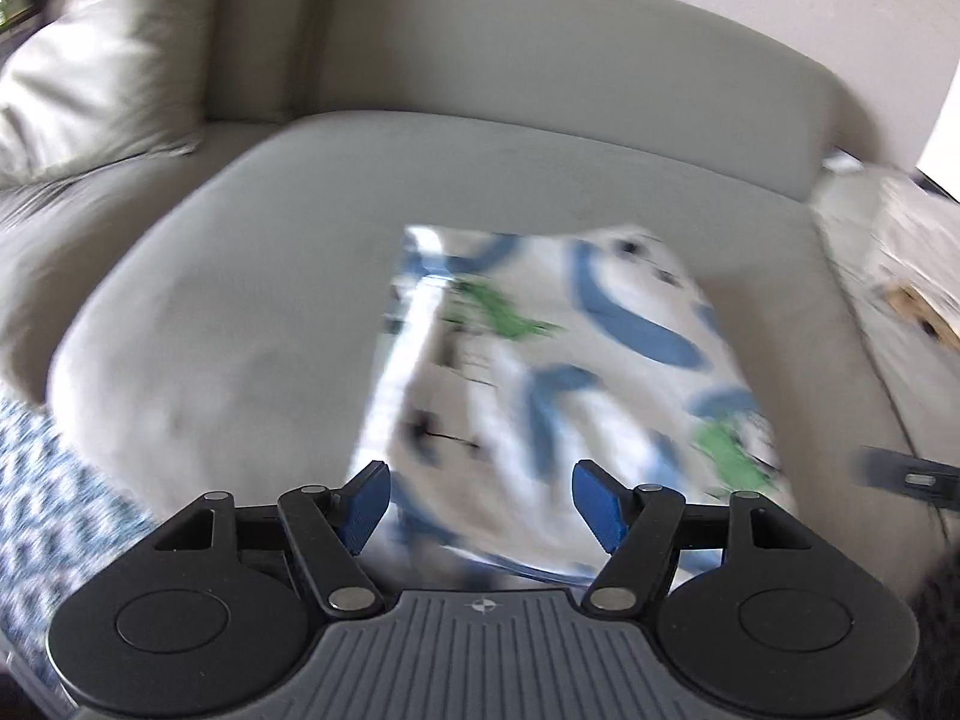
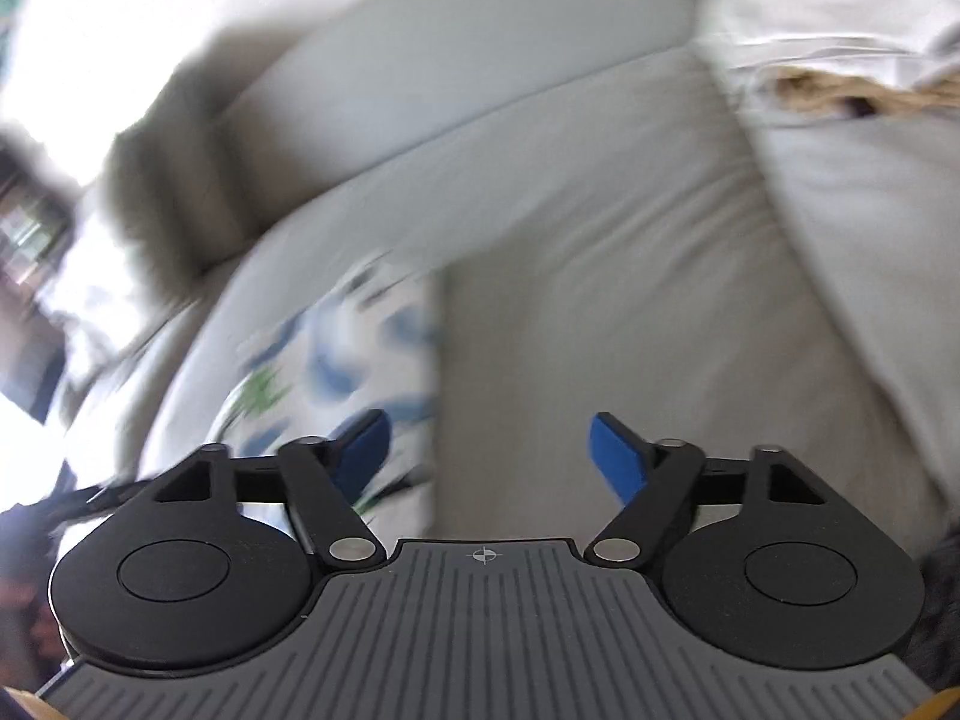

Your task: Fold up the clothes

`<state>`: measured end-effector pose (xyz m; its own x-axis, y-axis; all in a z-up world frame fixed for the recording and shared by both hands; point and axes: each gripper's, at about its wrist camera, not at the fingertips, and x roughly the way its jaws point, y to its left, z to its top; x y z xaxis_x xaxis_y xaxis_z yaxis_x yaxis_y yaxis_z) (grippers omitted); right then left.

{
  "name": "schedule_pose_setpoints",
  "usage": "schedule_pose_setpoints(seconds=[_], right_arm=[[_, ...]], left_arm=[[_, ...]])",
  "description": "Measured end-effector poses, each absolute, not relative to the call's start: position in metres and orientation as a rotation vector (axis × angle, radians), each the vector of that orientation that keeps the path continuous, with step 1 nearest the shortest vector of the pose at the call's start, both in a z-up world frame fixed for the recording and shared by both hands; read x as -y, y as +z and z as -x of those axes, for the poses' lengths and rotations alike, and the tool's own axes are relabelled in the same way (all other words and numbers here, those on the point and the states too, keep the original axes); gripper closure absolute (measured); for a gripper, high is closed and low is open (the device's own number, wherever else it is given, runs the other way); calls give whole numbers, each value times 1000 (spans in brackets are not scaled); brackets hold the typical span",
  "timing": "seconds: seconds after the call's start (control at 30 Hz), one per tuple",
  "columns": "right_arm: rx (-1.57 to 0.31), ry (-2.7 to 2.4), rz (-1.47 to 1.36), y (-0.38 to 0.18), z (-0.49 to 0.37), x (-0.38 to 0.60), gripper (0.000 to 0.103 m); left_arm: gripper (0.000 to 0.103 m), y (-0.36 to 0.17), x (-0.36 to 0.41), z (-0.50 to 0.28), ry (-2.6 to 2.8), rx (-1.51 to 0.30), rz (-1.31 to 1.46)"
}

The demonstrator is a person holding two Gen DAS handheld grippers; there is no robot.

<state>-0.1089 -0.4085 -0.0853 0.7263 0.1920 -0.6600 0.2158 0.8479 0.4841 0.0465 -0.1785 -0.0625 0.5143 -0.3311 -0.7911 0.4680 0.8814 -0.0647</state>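
Left gripper: jaws spread wide, nothing between the blue pads, poised over the near edge of the folded garment. White cloth with blue and green print, lying flat as a rough rectangle on the grey sofa seat cushion, blurred. Near edge of cloth just beneath and between the fingers; contact cannot be told.

Right gripper: jaws likewise wide, empty. Same garment off to the left, partly behind the left finger; bare cushion between the pads. Further right, a pale heap of other laundry at the cushion's far corner.
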Motion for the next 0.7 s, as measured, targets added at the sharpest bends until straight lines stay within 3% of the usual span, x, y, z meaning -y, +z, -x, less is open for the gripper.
schedule_pose_setpoints(seconds=[0.03,0.1,0.17,0.4,0.5,0.7], right_arm=[[-776,24,-541,-86,107,398,59],[-791,75,-488,-88,101,377,74],[-808,113,-465,-92,96,364,75],[-880,164,-469,-97,111,343,71],[-911,186,-470,-100,117,334,61],[-786,127,-443,-59,142,344,42]], left_arm=[[39,-66,186,-43,-488,-907,-176],[43,-75,198,-41,-473,-929,-190],[52,-87,205,-45,-435,-980,-194],[51,-118,185,-47,-385,-1123,-170],[51,-109,179,-38,-408,-1098,-152],[41,-81,186,-24,-446,-1039,-154]])
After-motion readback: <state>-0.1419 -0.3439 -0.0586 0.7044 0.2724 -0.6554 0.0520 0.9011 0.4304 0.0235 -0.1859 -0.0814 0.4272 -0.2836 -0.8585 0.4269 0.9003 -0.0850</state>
